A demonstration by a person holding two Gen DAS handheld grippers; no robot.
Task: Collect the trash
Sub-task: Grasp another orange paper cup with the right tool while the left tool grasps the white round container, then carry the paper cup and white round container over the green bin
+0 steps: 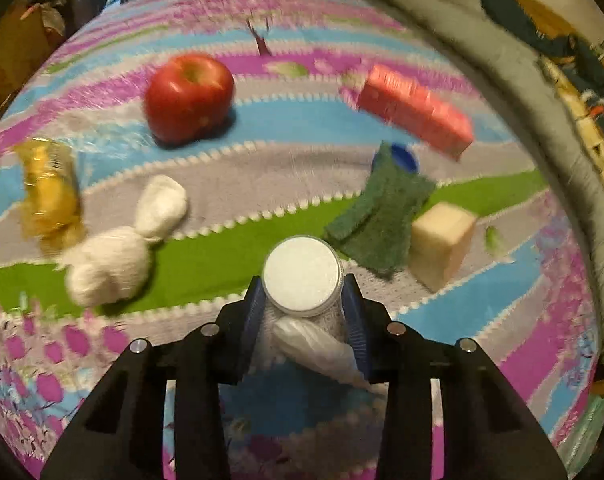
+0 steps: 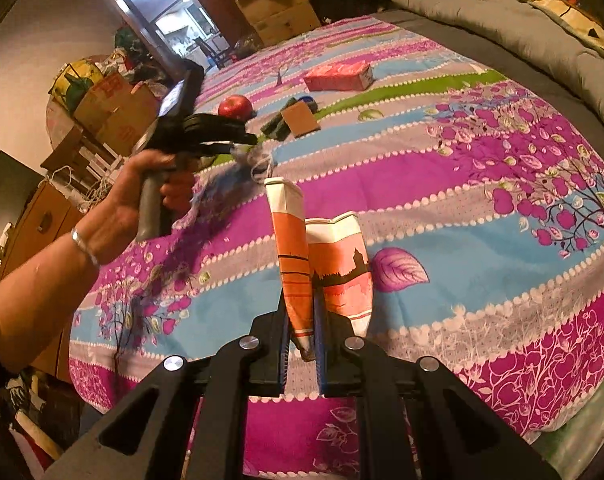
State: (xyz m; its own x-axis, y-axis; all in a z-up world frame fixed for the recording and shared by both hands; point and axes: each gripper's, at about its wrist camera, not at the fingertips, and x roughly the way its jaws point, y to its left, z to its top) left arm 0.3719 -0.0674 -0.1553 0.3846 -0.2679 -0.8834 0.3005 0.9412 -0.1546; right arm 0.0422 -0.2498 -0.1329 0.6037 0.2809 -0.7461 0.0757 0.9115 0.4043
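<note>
My left gripper is shut on a clear plastic cup, whose round bottom faces the camera, with a crumpled plastic wrap hanging from it. It is held above the bedspread. My right gripper is shut on the rim of an orange and white paper bag, held open and upright above the bedspread. The left gripper also shows in the right wrist view, held by a hand, with blurred plastic trailing from it.
On the bedspread lie a red apple, a pink box, a green scouring pad, a blue cap, a beige block, white tissue wads and a yellow wrapper. Grey quilt at right.
</note>
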